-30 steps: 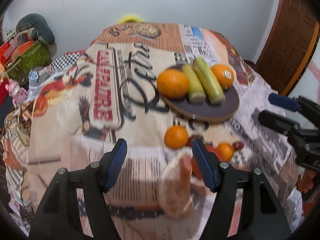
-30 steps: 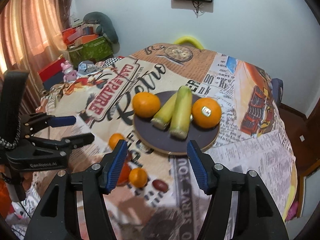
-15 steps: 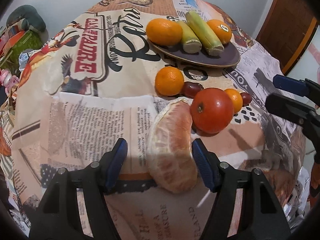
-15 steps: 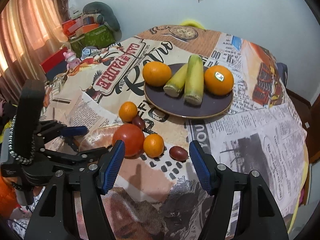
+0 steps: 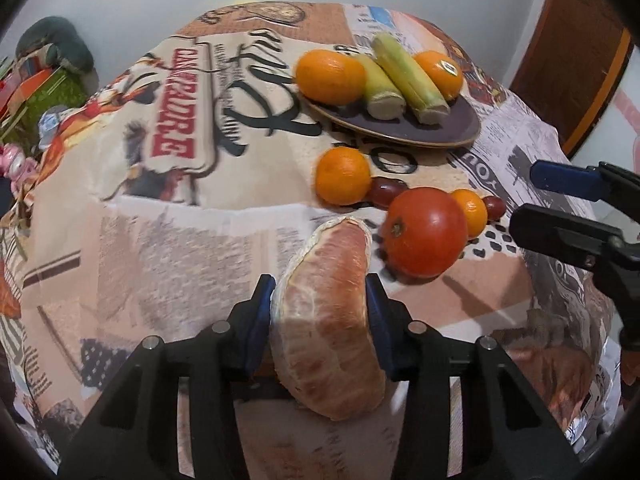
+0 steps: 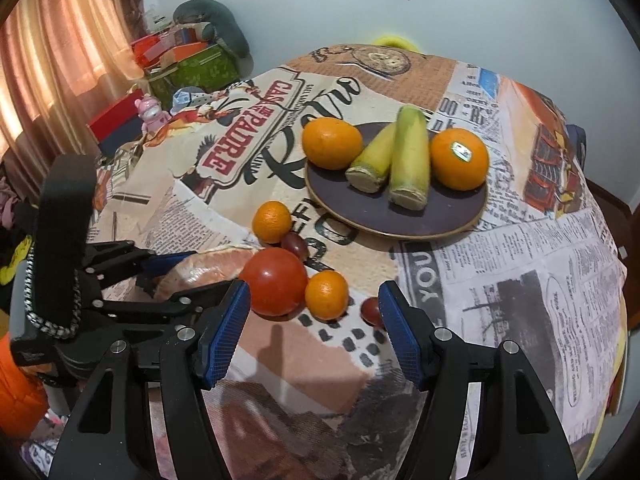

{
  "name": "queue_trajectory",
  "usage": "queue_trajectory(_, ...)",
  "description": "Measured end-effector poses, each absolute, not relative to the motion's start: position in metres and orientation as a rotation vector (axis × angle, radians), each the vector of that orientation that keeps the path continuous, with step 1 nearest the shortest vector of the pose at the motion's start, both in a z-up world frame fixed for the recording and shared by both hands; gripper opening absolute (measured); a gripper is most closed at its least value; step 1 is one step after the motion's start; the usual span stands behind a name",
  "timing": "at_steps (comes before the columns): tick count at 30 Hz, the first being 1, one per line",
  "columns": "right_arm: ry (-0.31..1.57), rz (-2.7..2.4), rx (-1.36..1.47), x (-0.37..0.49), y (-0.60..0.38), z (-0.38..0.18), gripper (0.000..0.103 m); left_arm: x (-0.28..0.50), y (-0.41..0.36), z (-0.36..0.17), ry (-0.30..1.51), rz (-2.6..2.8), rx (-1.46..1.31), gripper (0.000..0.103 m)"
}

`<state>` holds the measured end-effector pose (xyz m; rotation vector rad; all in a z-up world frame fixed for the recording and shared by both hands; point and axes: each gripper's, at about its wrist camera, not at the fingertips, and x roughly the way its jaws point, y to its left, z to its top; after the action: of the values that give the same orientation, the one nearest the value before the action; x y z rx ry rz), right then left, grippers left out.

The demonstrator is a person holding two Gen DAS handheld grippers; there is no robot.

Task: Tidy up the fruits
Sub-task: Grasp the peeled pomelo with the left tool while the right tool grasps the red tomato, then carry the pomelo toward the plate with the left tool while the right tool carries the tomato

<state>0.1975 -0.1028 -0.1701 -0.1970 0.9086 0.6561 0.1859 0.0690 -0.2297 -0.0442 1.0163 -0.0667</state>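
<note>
Left hand-held gripper (image 5: pixel 320 312) jaws just closed onto peeled citrus segment (image 5: pixel 328 320); right hand-held gripper (image 6: pixel 314 328) lowered, open, empty, near tomato (image 6: pixel 274 282).

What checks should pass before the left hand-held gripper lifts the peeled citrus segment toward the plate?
1. Left hand-held gripper closed on the peeled citrus segment: ok, its jaws have just been closing and both pads touch the segment's sides.
2. Grip centred on the segment: not ok, it sits on the near half and the far tip sticks out.
3. Tomato clear of the segment: cannot tell, they look very close.
4. Free space on the plate: ok, the front part is bare.
5. Right hand-held gripper out of the way: ok, open and empty, off to the side.
</note>
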Motion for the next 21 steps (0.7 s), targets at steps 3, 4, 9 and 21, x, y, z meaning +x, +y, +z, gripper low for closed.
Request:
queue_trajectory(3,0.908,0.667,-0.212,0.197,-0.094,-0.172,0.063,0.178,0.084,-0.223,0.999,-0.041,-0.066,0.044)
queue_trajectory(4,0.909,0.672,-0.219,0.196,-0.090,-0.174,0.063,0.175,0.088,-0.220,0.989,-0.028,-0.062,0.044)
queue_trajectory(9,0.921,0.694,-0.239,0.196,-0.073,-0.180,0.063,0.164,0.104,-0.210,0.959,-0.002,-0.077,0.044)
queue_trajectory(21,0.910,0.656,-0.409,0.201,-0.044,-0.196,0.052,0.156,0.109,-0.203,0.938,-0.005,-0.111,0.044)
